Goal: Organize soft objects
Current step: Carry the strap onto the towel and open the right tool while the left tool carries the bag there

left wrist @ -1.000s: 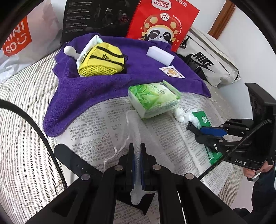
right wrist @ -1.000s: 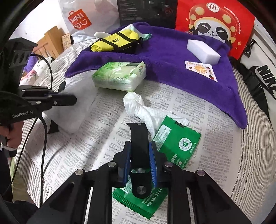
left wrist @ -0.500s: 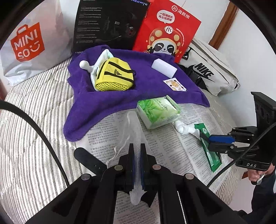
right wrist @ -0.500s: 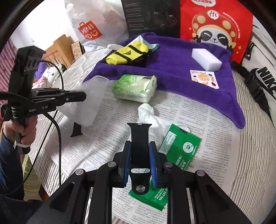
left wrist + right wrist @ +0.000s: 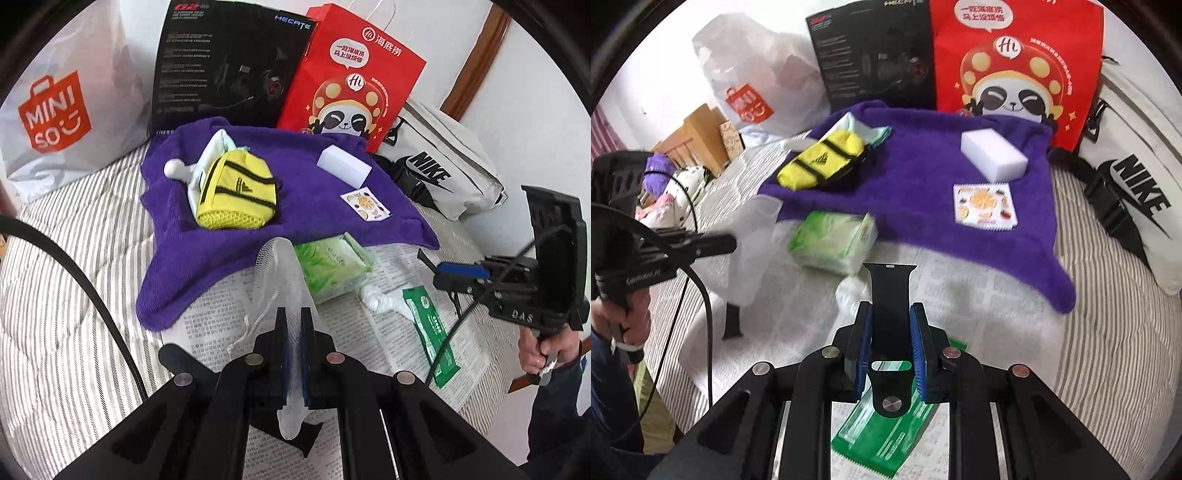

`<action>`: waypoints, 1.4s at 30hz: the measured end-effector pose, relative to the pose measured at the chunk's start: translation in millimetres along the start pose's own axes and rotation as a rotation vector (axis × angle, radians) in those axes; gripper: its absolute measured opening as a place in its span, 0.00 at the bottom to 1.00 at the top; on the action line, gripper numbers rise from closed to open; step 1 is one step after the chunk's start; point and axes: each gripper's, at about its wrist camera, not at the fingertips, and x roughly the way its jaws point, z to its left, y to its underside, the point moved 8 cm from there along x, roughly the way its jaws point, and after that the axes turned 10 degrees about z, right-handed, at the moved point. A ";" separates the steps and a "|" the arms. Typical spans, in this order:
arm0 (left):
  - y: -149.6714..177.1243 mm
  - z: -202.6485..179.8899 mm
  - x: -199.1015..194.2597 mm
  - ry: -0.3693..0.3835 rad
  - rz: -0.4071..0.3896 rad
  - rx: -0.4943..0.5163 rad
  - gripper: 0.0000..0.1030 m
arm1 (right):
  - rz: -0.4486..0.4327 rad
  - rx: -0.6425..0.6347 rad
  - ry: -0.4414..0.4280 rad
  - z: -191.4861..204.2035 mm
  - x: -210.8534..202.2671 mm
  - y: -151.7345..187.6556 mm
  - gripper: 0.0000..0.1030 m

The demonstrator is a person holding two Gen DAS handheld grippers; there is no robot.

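Left gripper (image 5: 291, 328) fingers pinched tight on a white mesh pouch (image 5: 280, 280); the pouch rises up ahead of the fingers, its drawstring (image 5: 247, 325) dangling to their left. Right gripper (image 5: 891, 325) fingers clamped on a black watch strap (image 5: 890, 295), strap end sticking out forward past the fingertips, buckle end hanging back between the fingers. Both held above the newspaper (image 5: 354, 325) spread on the striped bed (image 5: 66, 295).

Ahead of the left fingers, slightly right: green tissue pack (image 5: 332, 266) at the edge of the purple towel (image 5: 229, 240). Further right of it a crumpled white tissue (image 5: 376, 299), touching a green wipes packet (image 5: 428, 328). In the right wrist view that packet (image 5: 882, 435) lies under the fingers.

On the towel, far ahead: yellow pouch (image 5: 236, 195) left, white sponge block (image 5: 343, 166) right, small fruit-print sachet (image 5: 365, 203) just beside it. Behind the towel: MINISO bag (image 5: 55, 110), black box (image 5: 229, 62), red panda bag (image 5: 351, 77), Nike bag (image 5: 443, 173).
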 end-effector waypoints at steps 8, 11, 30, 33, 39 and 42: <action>-29.9 -2.0 -13.7 -0.016 -0.031 0.018 0.06 | -0.026 0.028 0.014 -19.2 0.4 -36.6 0.20; -44.0 -1.1 -16.5 -0.015 -0.042 0.021 0.06 | -0.040 0.035 0.017 -24.5 0.3 -51.9 0.20; -99.1 25.7 -2.5 -0.047 -0.039 -0.010 0.06 | -0.001 0.073 0.042 -53.6 65.8 -147.2 0.20; -102.6 29.3 0.0 -0.049 -0.035 -0.014 0.06 | 0.020 0.078 0.058 -59.5 81.4 -154.7 0.20; -109.7 32.8 4.6 -0.042 -0.031 -0.017 0.05 | 0.074 0.092 0.075 -69.8 111.4 -156.5 0.20; -111.5 32.3 7.9 -0.039 -0.027 -0.012 0.06 | 0.060 0.086 0.065 -70.5 111.4 -155.6 0.21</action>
